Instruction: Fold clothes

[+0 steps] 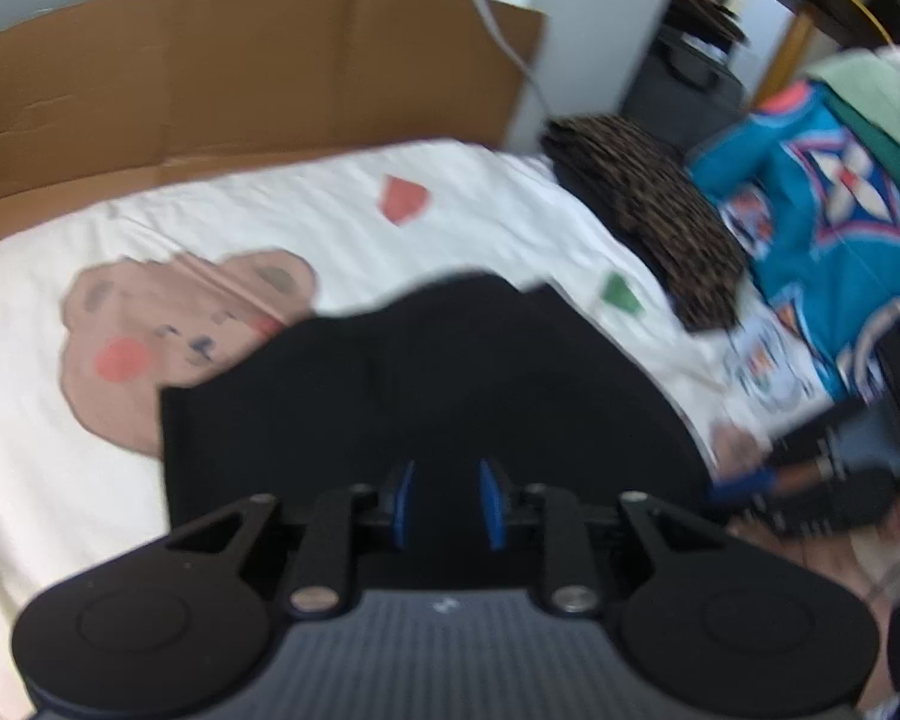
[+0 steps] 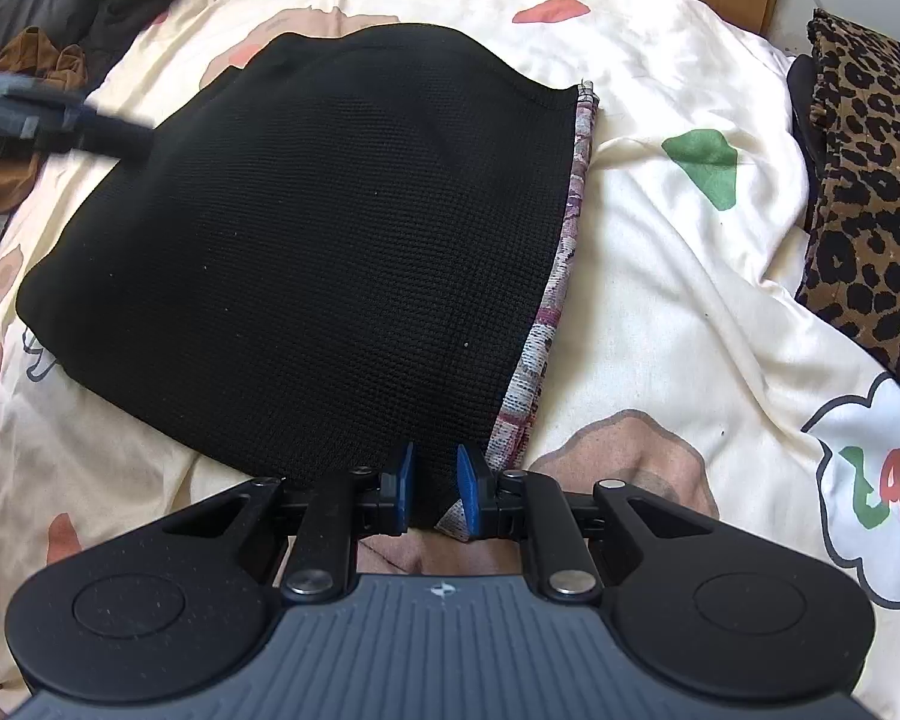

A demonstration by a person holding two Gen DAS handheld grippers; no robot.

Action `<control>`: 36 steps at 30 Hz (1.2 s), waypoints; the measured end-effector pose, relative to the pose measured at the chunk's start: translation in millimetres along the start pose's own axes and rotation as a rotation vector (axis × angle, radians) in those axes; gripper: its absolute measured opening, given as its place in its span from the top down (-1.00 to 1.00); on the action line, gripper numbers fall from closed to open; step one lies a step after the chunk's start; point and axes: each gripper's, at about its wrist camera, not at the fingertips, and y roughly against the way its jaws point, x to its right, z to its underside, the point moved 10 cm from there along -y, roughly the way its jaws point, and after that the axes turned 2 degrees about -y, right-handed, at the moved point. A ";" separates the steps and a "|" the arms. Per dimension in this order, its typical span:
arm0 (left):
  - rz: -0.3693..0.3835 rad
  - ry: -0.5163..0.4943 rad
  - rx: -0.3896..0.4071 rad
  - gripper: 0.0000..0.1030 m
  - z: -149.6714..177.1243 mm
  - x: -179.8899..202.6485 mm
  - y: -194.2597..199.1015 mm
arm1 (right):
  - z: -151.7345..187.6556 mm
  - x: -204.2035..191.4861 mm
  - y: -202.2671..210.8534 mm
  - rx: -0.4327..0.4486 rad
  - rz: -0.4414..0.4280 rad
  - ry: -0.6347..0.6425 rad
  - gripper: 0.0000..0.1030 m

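The black waffle-knit garment [image 2: 306,252] lies folded on the bed, filling the centre of the right wrist view; its long axis runs from the lower middle of the frame, by the tool's tips, up toward the upper middle, where its far edge curves. A patterned purple-and-white lining [image 2: 561,276] shows as a narrow strip along its right edge. In the left wrist view the same garment [image 1: 426,396] sits in the lower centre, and the picture is blurred. The right tool [image 2: 435,483] is low in its frame and points up along the garment's right edge; its blue pads stand a small gap apart with the garment's near corner and lining between them, though whether they pinch the cloth cannot be told. The left tool [image 1: 447,501] points over the garment's near edge; its blue pads stand apart with only black cloth behind them, so it looks open. In the right wrist view the left tool [image 2: 60,120] appears blurred at the left edge, touching the garment's left side. The cream bedsheet [image 2: 690,276] carries bear, green and red prints. A leopard-print cloth [image 2: 864,204] lies at the right edge, a teal patterned garment [image 1: 810,210] beyond it in the left wrist view, and brown cardboard [image 1: 240,72] stands behind the bed.
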 end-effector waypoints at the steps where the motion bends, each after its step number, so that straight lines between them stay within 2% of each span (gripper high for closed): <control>1: 0.011 -0.021 -0.013 0.48 8.0 7.2 -2.2 | -0.2 0.0 -0.2 -0.001 0.000 0.000 0.58; 8: 0.072 -0.175 -0.111 0.45 60.1 43.5 -10.7 | -0.9 -0.1 -2.0 -0.003 -0.002 -0.005 0.58; 11: 0.073 -0.220 -0.164 0.46 82.9 39.0 -8.1 | -0.6 -0.1 -2.0 -0.001 -0.003 -0.002 0.58; 17: 0.046 -0.214 -0.214 0.47 110.6 17.9 6.9 | -0.7 0.6 -3.0 0.002 -0.006 -0.004 0.58; 23: 0.026 -0.140 -0.259 0.43 133.1 -3.2 17.3 | -0.5 2.0 -2.6 0.001 -0.008 -0.002 0.58; 25: 0.014 -0.124 -0.265 0.50 136.7 -8.4 20.7 | -1.2 2.9 -1.2 -0.001 -0.010 -0.012 0.58; 26: -0.001 -0.128 -0.268 0.65 138.6 -10.5 22.4 | -1.8 3.5 0.0 -0.002 -0.011 -0.019 0.58; 27: -0.011 -0.120 -0.273 0.72 140.0 -13.9 25.2 | -2.6 4.1 2.5 -0.002 -0.011 -0.029 0.58; 30: -0.034 -0.061 -0.285 0.71 143.8 -27.1 35.9 | -4.8 6.5 13.3 0.006 -0.009 -0.051 0.57; 35: -0.064 0.045 -0.287 0.68 149.1 -47.4 52.6 | -1.8 16.8 28.5 -0.005 -0.079 -0.199 0.49; 36: -0.060 0.069 -0.280 0.66 149.1 -49.3 54.5 | 0.4 19.4 29.2 -0.011 -0.095 -0.236 0.43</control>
